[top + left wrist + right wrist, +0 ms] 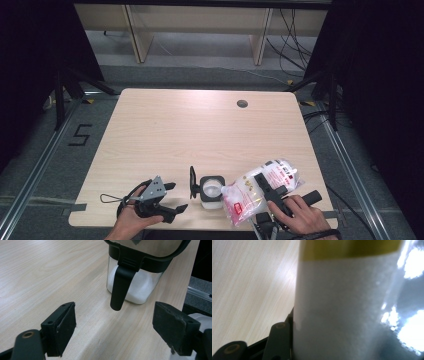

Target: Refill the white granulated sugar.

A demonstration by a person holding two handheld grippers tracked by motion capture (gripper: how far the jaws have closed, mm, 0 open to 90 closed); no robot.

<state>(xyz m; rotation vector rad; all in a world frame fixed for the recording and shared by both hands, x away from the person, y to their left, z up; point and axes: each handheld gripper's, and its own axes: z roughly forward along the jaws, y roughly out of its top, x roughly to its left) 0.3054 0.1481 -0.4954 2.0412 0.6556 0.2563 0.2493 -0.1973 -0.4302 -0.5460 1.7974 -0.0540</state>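
A clear square jar [211, 192] with a black rim holds white grains and stands near the table's front edge, its black lid [192, 182] swung up on its left side. My right gripper [267, 187] is shut on a plastic bag [244, 194] of white grains, which is tilted with its lower corner at the jar's mouth. In the right gripper view the bag [352, 302] presses against one finger [279, 338]. Left of the jar, my left gripper [176, 197] is open and empty. In the left gripper view its jaws [117, 326] point at the jar [136, 291] and its black latch [120, 287].
The light wooden table [190, 130] has a cable hole [242, 104] at the back right. Dark stands and cables flank the table on both sides. A wooden frame stands on the floor beyond the far edge.
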